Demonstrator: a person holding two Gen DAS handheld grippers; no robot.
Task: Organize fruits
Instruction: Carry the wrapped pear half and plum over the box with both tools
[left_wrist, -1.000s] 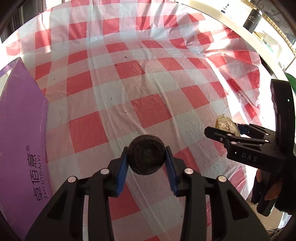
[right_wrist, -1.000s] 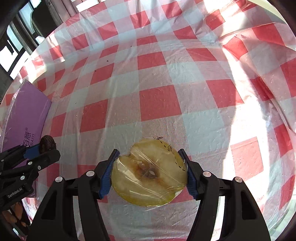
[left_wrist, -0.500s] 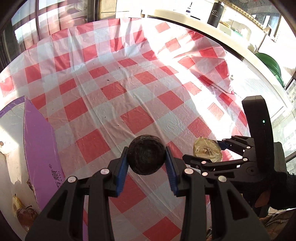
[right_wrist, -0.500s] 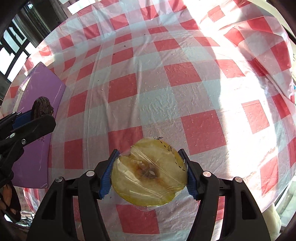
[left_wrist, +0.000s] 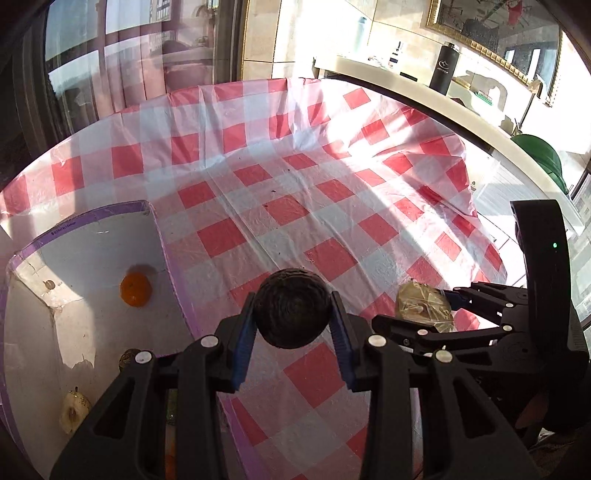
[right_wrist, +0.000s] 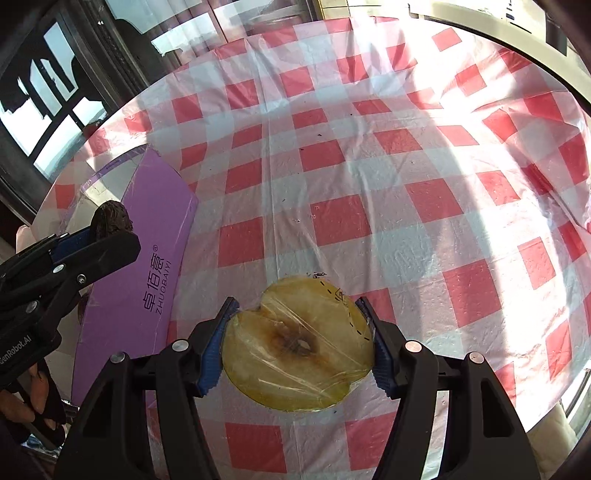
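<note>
My left gripper (left_wrist: 293, 325) is shut on a dark, rough round fruit (left_wrist: 293, 308), held above the red-checked tablecloth (left_wrist: 288, 206) beside the purple box (left_wrist: 173, 266). My right gripper (right_wrist: 301, 338) is shut on a plastic-wrapped apple half (right_wrist: 299, 343), cut face up. Each gripper shows in the other's view: the right gripper (left_wrist: 424, 314) with the apple half (left_wrist: 423, 302) at the right, the left gripper (right_wrist: 92, 236) with the dark fruit (right_wrist: 110, 218) over the box wall (right_wrist: 147, 258) at the left. Inside the box lie an orange fruit (left_wrist: 135, 290) and a pale fruit piece (left_wrist: 74, 411).
A counter behind the table carries a dark bottle (left_wrist: 445, 72) and small items. A green round object (left_wrist: 541, 155) sits at the far right. Dark window frames (right_wrist: 55, 92) stand beyond the table's left edge. A hand (right_wrist: 29, 391) holds the left gripper.
Both grippers have risen and moved left toward the purple box with their fruits held. The box's inside and the fruit in it have come into the left wrist view.
</note>
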